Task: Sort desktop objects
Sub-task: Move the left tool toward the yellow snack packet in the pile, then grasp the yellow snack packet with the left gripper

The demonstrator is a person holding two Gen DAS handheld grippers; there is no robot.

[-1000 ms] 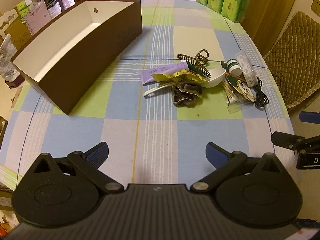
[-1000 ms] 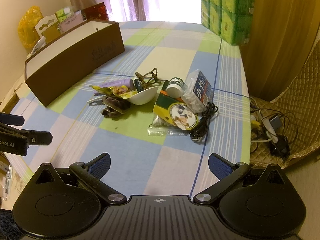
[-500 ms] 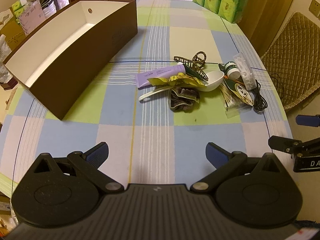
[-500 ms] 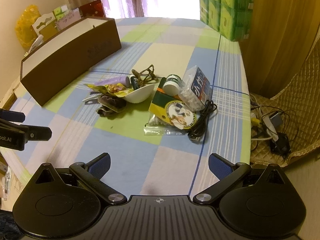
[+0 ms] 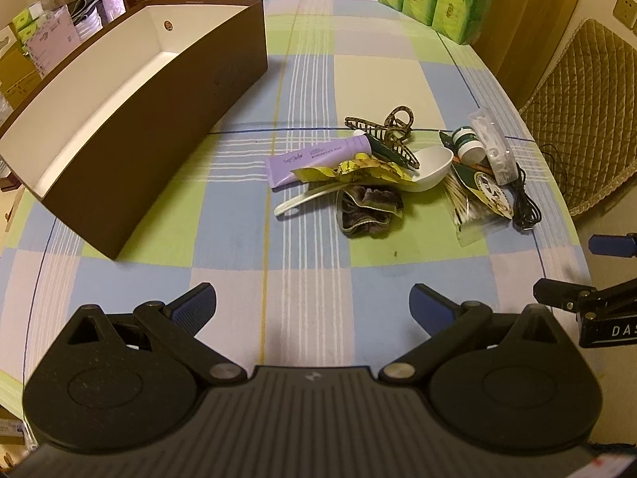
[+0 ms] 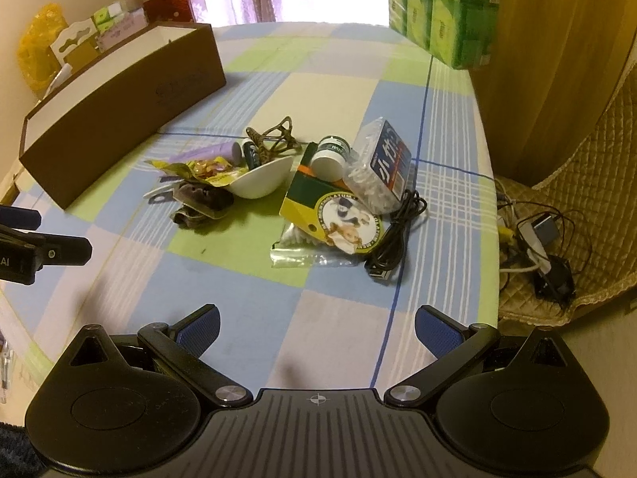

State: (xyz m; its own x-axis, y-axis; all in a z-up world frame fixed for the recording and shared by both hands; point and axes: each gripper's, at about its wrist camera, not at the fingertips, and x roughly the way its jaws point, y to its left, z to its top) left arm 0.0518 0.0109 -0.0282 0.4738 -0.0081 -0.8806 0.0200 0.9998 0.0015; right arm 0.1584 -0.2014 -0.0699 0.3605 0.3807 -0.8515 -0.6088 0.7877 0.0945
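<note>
**Two sets of tongs released, pile ahead**

Left wrist view: left tongs (image 5: 312,304) gape empty; the purple tube (image 5: 318,158) lies far-right of them, long axis left-right, brown box (image 5: 167,91) far-left.

Right wrist view: right tongs (image 6: 316,328) spread empty, nearer the black cable (image 6: 392,239) and cotton-swab bag (image 6: 306,249) on the bench (image 6: 247,302); nothing between.

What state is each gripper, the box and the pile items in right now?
left gripper: open, holding nothing.
right gripper: open, holding nothing.
brown box: open-topped, nothing visible inside.
purple tube: lying flat, cap on.
white spoon: lying in the pile, yellow wrapper across it.
small white bottle: tipped over, lid on.
black cable: loosely coiled, unplugged.
</note>
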